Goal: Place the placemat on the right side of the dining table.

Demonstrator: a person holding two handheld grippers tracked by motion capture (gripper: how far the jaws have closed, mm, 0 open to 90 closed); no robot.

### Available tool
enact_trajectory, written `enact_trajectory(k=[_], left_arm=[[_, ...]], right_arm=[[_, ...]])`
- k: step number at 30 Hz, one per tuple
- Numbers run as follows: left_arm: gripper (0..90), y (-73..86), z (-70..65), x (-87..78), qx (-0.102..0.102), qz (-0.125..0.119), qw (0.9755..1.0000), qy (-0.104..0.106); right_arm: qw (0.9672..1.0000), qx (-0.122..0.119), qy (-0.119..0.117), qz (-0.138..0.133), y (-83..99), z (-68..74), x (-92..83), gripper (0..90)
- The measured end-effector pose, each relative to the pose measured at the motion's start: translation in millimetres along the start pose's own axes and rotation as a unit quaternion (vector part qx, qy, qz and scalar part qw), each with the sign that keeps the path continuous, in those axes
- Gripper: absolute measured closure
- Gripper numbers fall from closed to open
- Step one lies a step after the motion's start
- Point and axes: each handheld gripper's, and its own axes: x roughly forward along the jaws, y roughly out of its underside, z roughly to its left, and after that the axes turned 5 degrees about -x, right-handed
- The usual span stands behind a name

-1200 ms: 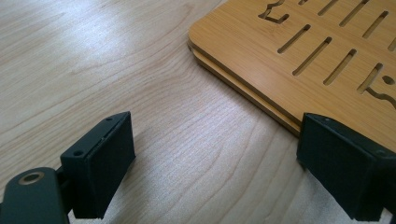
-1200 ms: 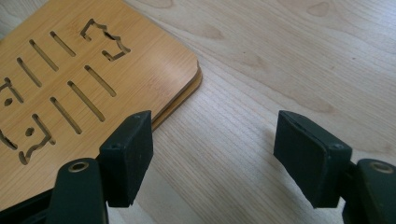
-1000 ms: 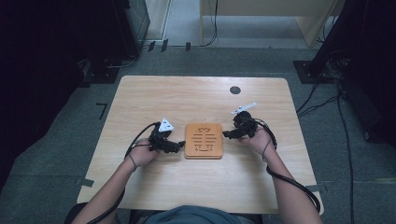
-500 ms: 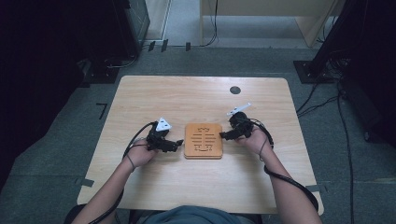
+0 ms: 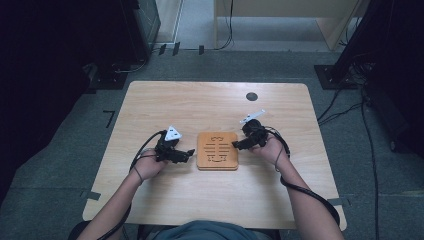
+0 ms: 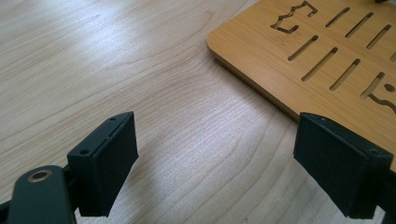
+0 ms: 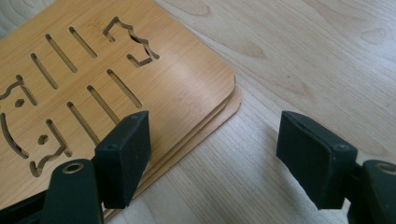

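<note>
The right gripper (image 5: 237, 145) has been edging in toward the wooden board (image 5: 217, 150) and is now sitting at its 3 o'clock edge, jaws apart, one pad over the board's corner and nothing clamped. The left gripper (image 5: 187, 154) is waiting unmoved at the board's 9 o'clock side, its jaws also wide and empty. The board, seemingly stacked slotted panels, is lying flat at the middle of the table (image 5: 200, 100), so a two-sided pickup looks to be starting.

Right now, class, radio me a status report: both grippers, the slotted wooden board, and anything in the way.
Left gripper open, beside the slotted wooden board. Right gripper open at its opposite edge. Board flat on the table, ungripped. Nothing in the way.
</note>
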Motion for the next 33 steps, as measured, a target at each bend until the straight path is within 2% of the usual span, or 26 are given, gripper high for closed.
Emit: enact_trajectory(k=[4,8,14,18,25,33], left_arm=[[12.8,0.4,0.6,-1.2,-0.001,-0.001,1.0000,-0.001],[12.8,0.4,1.8,-2.2,-0.002,-0.002,1.0000,-0.003],[12.7,0.1,1.0,-2.1,-0.001,-0.003,1.0000,-0.002],[12.7,0.2,0.8,-3.3,-0.001,-0.007,1.0000,-0.004],[12.8,0.0,0.7,-5.8,-0.001,-0.012,0.9999,-0.005],[12.8,1.3,1.2,-7.0,-0.001,-0.010,0.9999,-0.007]], right_arm=[[1.0000,-0.006,0.002,0.001,-1.6,0.4,-1.4,26.2],[0.9998,-0.008,0.013,0.008,0.0,-3.5,-4.4,26.5],[0.9998,-0.008,0.010,0.014,0.2,-1.0,-1.3,26.5],[0.9997,-0.019,0.008,0.014,-2.7,2.5,1.1,26.2],[0.9996,-0.024,0.009,0.011,-5.7,5.4,3.9,25.9],[0.9998,-0.020,0.001,0.005,-11.7,12.8,8.0,24.4]])
